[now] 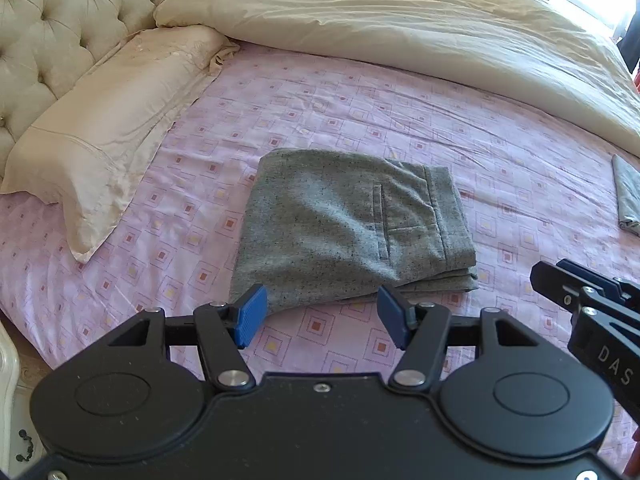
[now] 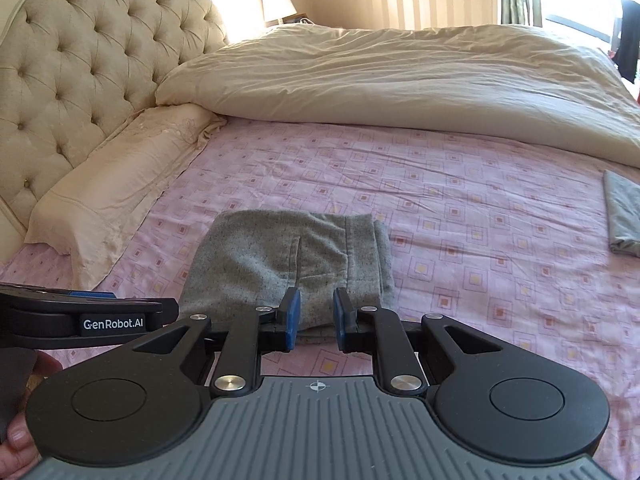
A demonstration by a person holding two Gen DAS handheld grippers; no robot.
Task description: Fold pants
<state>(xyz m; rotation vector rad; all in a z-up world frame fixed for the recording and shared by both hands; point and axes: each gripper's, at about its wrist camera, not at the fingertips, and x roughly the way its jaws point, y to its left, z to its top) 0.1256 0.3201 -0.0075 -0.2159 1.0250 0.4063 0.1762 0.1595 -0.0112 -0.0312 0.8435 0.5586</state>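
Note:
Grey speckled pants (image 1: 352, 220) lie folded into a compact rectangle on the pink patterned bed sheet (image 1: 500, 168), pocket side up. They also show in the right wrist view (image 2: 292, 260). My left gripper (image 1: 322, 318) is open and empty, just in front of the pants' near edge. My right gripper (image 2: 316, 318) is open with a narrower gap, empty, just in front of the pants' near edge. The right gripper's body shows at the right in the left wrist view (image 1: 592, 304). The left gripper's body shows at the left in the right wrist view (image 2: 88, 316).
A beige pillow (image 1: 104, 128) lies at the left against a tufted headboard (image 1: 52, 32). A cream duvet (image 1: 400, 40) is bunched along the far side. Another folded grey cloth (image 1: 628, 196) lies at the right edge. A lamp (image 2: 278, 2) stands beyond the bed.

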